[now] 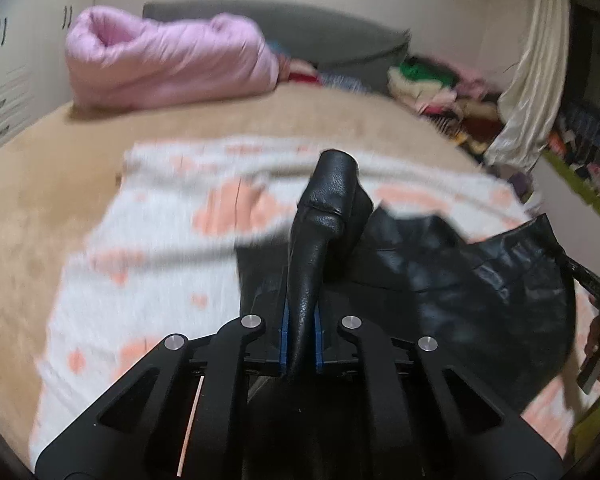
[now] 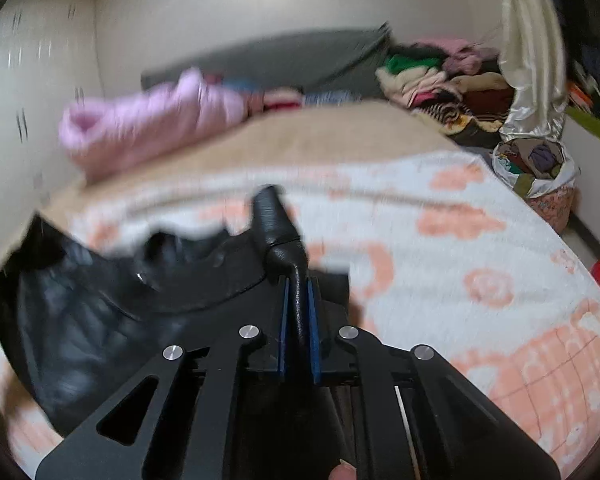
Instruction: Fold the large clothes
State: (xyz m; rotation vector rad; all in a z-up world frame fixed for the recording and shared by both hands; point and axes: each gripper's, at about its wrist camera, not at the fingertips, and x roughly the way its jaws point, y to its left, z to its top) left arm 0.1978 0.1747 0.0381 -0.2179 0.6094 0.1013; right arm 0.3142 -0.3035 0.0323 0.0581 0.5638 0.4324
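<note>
A black, grained leather-like garment is spread low in both frames over the white, peach-flowered blanket. A bunched edge is clamped in the left gripper and in the right gripper. It is judged supple, weighty and slippery; seams are the best places to grip.

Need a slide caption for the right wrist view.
Right gripper pinches a black leather garment above the floral blanket.

left hand-held gripper clamped on black leather garment above white-and-peach blanket
</note>
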